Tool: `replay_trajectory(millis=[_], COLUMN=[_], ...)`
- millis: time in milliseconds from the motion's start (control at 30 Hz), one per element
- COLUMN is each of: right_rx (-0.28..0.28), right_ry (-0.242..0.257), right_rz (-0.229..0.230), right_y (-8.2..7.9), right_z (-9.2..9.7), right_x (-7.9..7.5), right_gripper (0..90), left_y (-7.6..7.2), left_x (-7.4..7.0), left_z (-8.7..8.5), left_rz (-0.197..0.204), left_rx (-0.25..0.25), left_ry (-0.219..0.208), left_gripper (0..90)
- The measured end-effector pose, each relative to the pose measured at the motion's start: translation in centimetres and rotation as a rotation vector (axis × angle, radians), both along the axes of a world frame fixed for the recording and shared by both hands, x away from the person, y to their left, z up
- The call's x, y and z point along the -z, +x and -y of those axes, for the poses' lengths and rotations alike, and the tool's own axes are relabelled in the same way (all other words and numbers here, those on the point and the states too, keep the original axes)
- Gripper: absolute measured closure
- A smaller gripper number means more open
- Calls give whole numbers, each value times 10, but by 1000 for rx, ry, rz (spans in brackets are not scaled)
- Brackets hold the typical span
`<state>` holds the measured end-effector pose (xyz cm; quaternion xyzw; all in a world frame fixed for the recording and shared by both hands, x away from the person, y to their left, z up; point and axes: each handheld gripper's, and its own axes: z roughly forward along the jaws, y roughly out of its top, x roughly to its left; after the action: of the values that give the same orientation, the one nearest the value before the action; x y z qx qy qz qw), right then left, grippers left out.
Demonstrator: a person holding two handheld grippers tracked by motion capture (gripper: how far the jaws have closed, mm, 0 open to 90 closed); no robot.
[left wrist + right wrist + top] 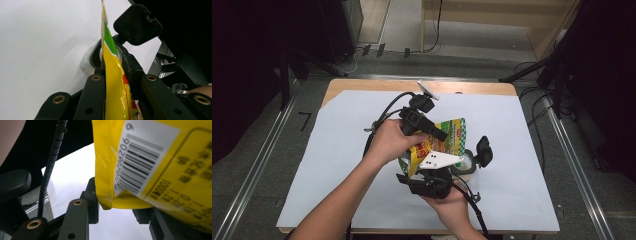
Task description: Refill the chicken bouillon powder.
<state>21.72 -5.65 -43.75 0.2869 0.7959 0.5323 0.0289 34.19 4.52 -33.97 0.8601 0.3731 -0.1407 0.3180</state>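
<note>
Near the person, the right tool (447,172) meets the yellow pouch (439,142); whether it grips is unclear. Its own view shows the pouch's barcode (140,160). Beyond, the left tool (427,127) clamps the pouch edge above the white-covered worktop (522,200).

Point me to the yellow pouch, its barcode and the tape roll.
yellow pouch (113,75): left gripper view, glossy edge between the black jaws.
barcode (141,163): right gripper view, middle of the white label.
tape roll (468,162): high view, rim right of the pouch.
</note>
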Motion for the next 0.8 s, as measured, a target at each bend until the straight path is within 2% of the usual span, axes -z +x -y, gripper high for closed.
replay_trajectory(millis=[800], right_rx=[0], right_ry=[-16], right_rz=[16], right_y=[-1], right_z=[0], right_x=[1], right_gripper=[643], left_y=[1], left_x=[0], left_z=[0], left_rz=[-10], left_rx=[-1], left_ry=[-4], left_gripper=[806])
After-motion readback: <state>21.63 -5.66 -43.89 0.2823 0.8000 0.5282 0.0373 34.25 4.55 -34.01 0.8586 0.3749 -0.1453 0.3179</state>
